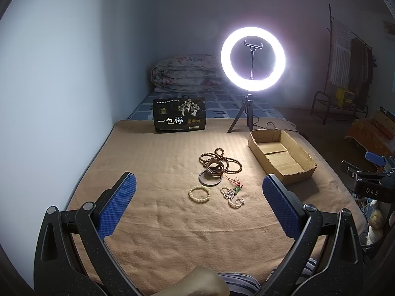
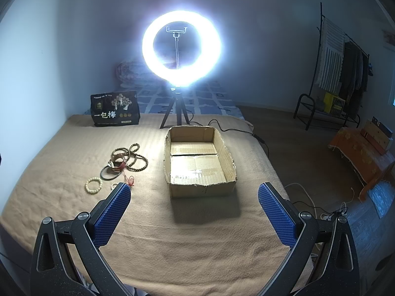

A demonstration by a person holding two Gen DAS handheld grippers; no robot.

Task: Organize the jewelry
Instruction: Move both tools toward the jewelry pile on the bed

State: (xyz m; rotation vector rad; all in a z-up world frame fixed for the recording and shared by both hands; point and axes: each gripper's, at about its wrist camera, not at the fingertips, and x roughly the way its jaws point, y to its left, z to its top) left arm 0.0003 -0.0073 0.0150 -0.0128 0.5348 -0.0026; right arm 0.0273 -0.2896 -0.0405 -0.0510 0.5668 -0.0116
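Left wrist view: the jewelry pile [image 1: 217, 172] lies on the tan blanket [image 1: 148, 222] of the bed, to the left of the cardboard box [image 1: 281, 155] and a bit nearer to the camera than the box's far end. The pile has a brown bead necklace [image 1: 222, 157], a watch [image 1: 213, 169] on a metal bangle [image 1: 209, 178], a cream bead bracelet [image 1: 199, 193] and a white bead strand w/ green charm [image 1: 233, 196]. The pieces spread approx. along a line from the box's far-left corner toward the camera.

The left hand-held gripper [image 1: 200, 206] has jaws wide apart, nothing between them, and the pile sits straight ahead of it. The right hand-held gripper [image 2: 195, 209] is also wide and empty; it faces the box [image 2: 197, 162], w/ the pile [image 2: 118, 167] off to the box's left side.

So the left one is nearer to the jewelry, probably first to pick; the cream bracelet is the closest piece. The box is still empty.
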